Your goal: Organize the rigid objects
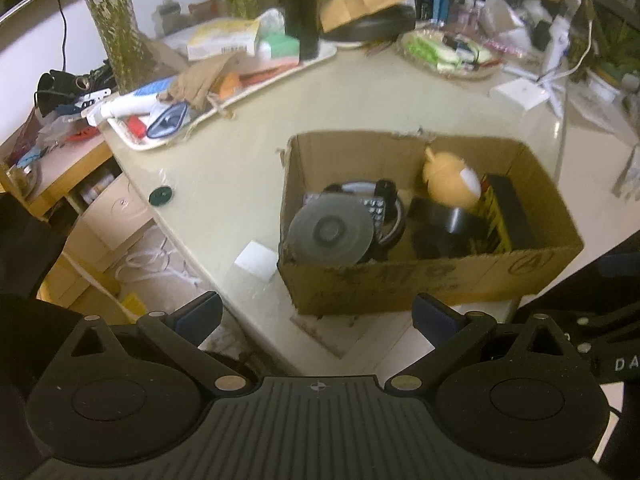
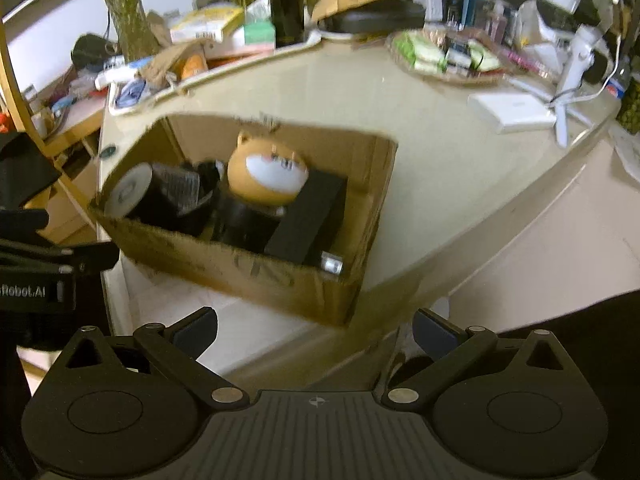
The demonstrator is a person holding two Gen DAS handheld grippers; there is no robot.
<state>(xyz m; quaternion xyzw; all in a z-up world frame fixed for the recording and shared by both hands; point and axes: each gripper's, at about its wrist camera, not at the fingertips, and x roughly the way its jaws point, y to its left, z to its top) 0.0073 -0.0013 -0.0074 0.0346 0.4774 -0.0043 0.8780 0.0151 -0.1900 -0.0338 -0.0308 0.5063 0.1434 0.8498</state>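
Hovering near the cardboard box [image 1: 400, 280] on the counter [image 1: 224, 184], left hand-held gripper [image 1: 316, 318] and right hand-held gripper [image 2: 314, 326] both gape wide, empty; orange toy [image 2: 266, 178] inside box.

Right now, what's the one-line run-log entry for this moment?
left gripper: open, empty | right gripper: open, empty | cardboard box: on table corner, holds orange cat toy, disc stack, black items

Both wrist views look down, sharing the cardboard box [image 1: 400, 280]
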